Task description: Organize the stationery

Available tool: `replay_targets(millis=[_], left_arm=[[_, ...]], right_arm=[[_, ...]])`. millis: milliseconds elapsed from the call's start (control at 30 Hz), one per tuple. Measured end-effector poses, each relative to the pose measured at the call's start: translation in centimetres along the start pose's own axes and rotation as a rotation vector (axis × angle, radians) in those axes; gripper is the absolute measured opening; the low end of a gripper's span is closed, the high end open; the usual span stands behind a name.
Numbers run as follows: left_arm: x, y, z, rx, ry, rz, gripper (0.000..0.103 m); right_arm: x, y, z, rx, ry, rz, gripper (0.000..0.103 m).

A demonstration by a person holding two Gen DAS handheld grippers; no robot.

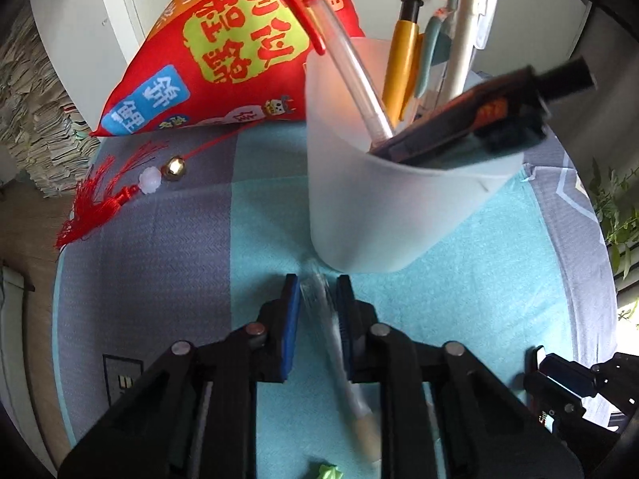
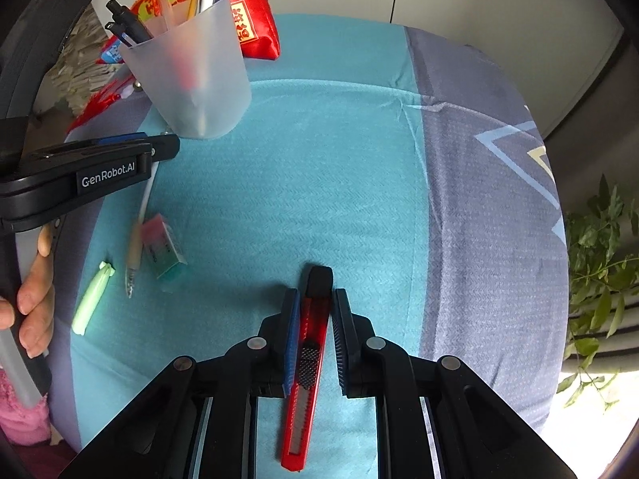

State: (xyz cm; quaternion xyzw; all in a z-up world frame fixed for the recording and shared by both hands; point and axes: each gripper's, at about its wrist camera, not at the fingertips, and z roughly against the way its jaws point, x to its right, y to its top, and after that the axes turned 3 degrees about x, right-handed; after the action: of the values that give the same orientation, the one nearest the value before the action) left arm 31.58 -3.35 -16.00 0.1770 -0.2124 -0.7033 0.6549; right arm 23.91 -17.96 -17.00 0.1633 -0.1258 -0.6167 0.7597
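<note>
My right gripper [image 2: 313, 333] is clamping a red utility knife [image 2: 305, 379] with a black slider. My left gripper [image 1: 318, 311] is pinching a clear pen [image 1: 339, 351], its jaws nearly together. Beyond, open teal cloth [image 2: 319, 167] is stretching to the frosted cup [image 1: 383, 207] holding pens.

Red utility knife [image 2: 305, 363], clear pen [image 1: 331, 327]

Red box cutter [image 2: 305, 363] w/ black tip, frosted white cup [image 1: 383, 199], teal & grey-blue cloth [image 2: 319, 179], red pouch [image 1: 223, 52] w/ yellow-green print
</note>
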Motion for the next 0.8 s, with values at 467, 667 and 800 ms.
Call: replay_targets(millis=[467, 667, 800], left_arm=[[-3.4, -1.6, 12.2, 0.246, -0.168, 0.001, 0.011], [-2.4, -2.3, 14.5, 0.320, -0.191, -0.037, 0.009], [-2.3, -1.8, 15.3, 0.351, -0.190, -0.049, 0.009]], right_arm=[[0.0, -1.2, 8.0, 0.350, 0.023, -0.050, 0.014], [-0.3, -1.7, 9.9, 0.413, 0.041, -0.061, 0.014], [-0.2, -2.0, 10.3, 0.426, 0.046, -0.072, 0.014]])
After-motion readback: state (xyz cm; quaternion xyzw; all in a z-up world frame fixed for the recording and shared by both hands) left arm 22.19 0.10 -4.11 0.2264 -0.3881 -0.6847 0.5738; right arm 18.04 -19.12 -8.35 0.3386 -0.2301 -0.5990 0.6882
